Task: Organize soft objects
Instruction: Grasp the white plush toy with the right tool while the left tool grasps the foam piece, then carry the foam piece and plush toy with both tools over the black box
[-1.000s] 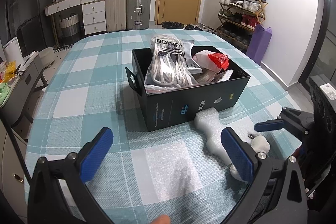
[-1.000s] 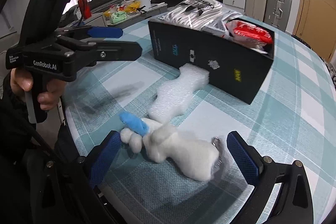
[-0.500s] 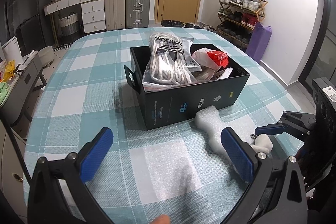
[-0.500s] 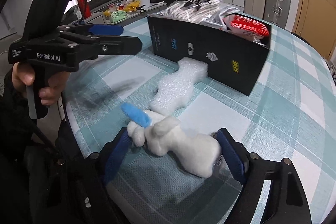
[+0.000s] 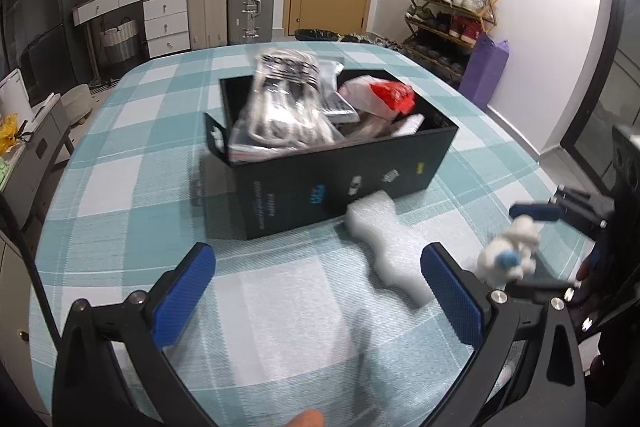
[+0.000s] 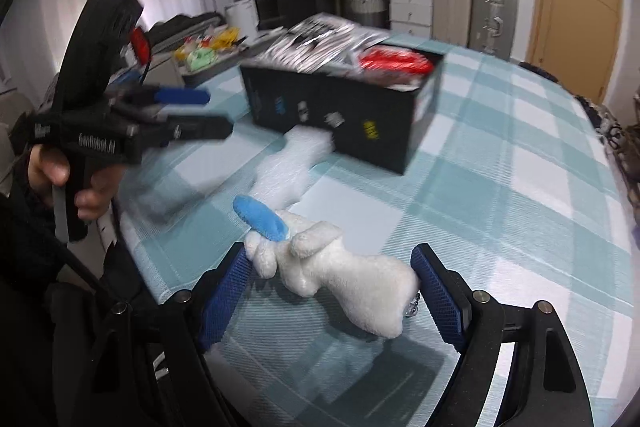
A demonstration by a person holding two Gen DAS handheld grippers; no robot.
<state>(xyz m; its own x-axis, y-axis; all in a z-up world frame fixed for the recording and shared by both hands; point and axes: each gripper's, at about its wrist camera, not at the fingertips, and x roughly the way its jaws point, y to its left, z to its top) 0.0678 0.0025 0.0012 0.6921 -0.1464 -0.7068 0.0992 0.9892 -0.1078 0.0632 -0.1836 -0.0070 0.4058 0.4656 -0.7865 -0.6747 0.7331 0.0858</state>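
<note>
- White plush rabbit toy with a blue ear (image 6: 340, 277) lies between the blue pads of the right gripper (image 6: 334, 293), just above the green-and-white checked tablecloth (image 6: 500, 195).
- Its head end presses on the left pad (image 6: 224, 301) and its rounded rear end touches the right pad, so the jaws look closed on it lengthwise.
- It seems light, soft and squashy; a grip across the thicker body would likely hold better than the floppy ears.
- A small metal chain hangs from its rear end.
- Left gripper (image 5: 316, 293) hovers with jaws wide apart, holding nothing.
- White foam packing piece (image 5: 386, 247) lies on the cloth, touching the black cardboard box (image 5: 344, 179), which is already full of bagged items.
</note>
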